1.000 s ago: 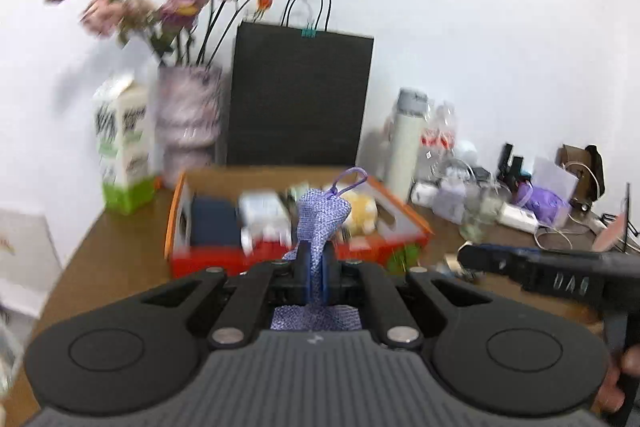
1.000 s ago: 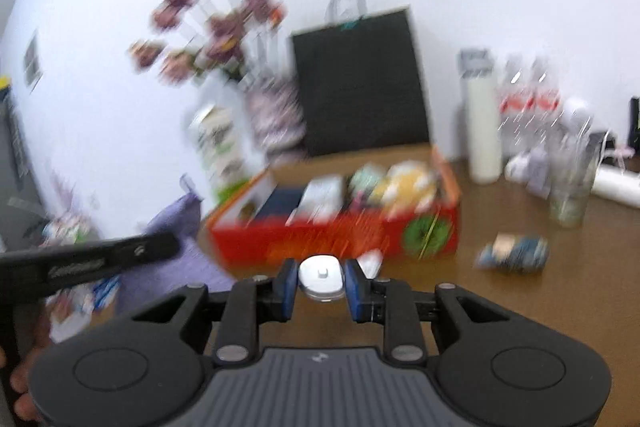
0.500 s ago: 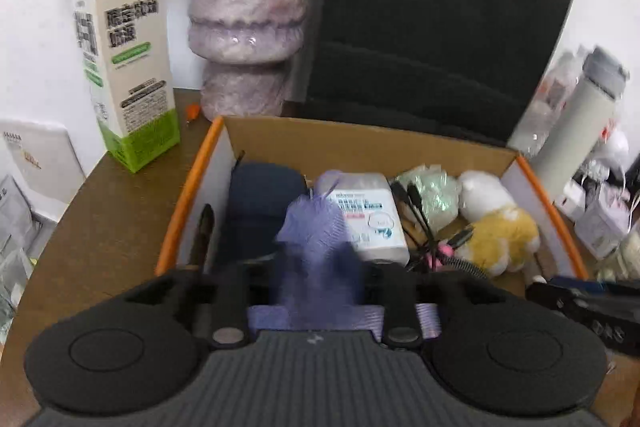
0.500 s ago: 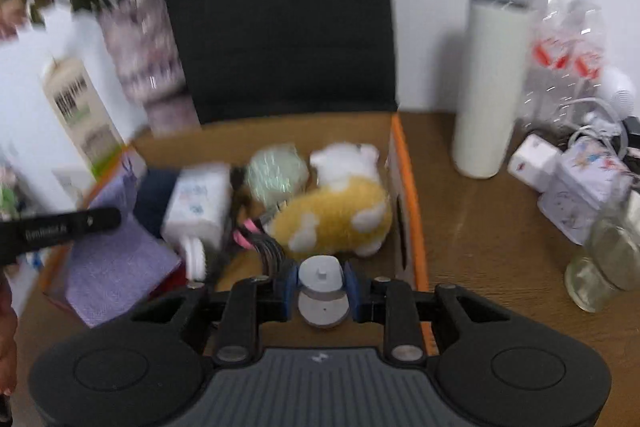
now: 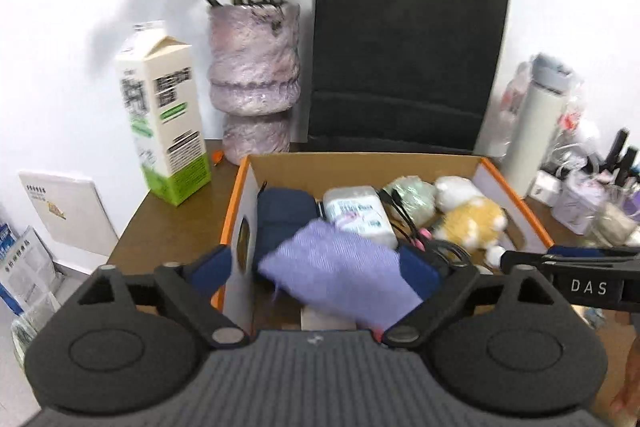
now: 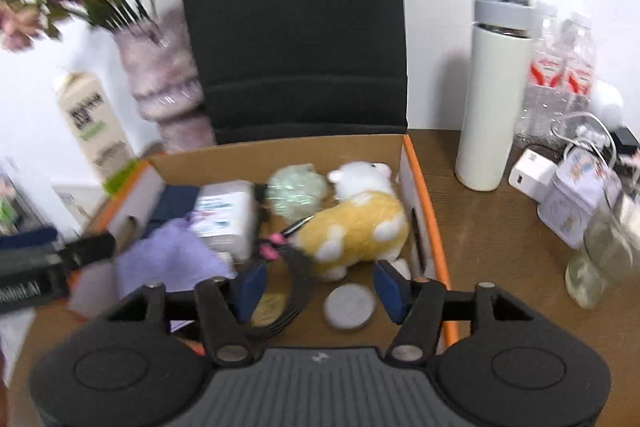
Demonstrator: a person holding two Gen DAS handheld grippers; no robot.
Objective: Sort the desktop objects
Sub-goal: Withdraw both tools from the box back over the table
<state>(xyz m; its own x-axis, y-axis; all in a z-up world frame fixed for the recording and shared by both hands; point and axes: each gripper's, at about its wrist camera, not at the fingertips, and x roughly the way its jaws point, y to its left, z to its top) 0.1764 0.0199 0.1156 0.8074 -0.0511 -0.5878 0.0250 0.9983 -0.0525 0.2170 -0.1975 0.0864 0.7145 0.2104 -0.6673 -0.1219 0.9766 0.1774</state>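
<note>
An orange-edged cardboard box (image 5: 234, 211) (image 6: 430, 211) holds a navy pouch (image 5: 282, 211), a white packet (image 5: 358, 213), a yellow and white plush toy (image 6: 352, 231) and black cables (image 6: 296, 283). My left gripper (image 5: 316, 267) is open over the box's near left part; a purple cloth pouch (image 5: 340, 273) (image 6: 168, 259) lies loose between its fingers, inside the box. My right gripper (image 6: 318, 291) is open over the box's near right part; a small round grey disc (image 6: 350, 307) lies on the box floor between its fingers.
Behind the box stand a black paper bag (image 5: 404, 67), a pink vase with flowers (image 5: 254, 75) and a milk carton (image 5: 162, 111). To the right are a white thermos (image 6: 494, 99), water bottles (image 6: 560, 67), a white charger (image 6: 530, 173) and a glass jar (image 6: 600, 259).
Both grippers moved over the box and opened. The left let go of the purple pouch and the right let go of the grey disc; both now lie in the box.
</note>
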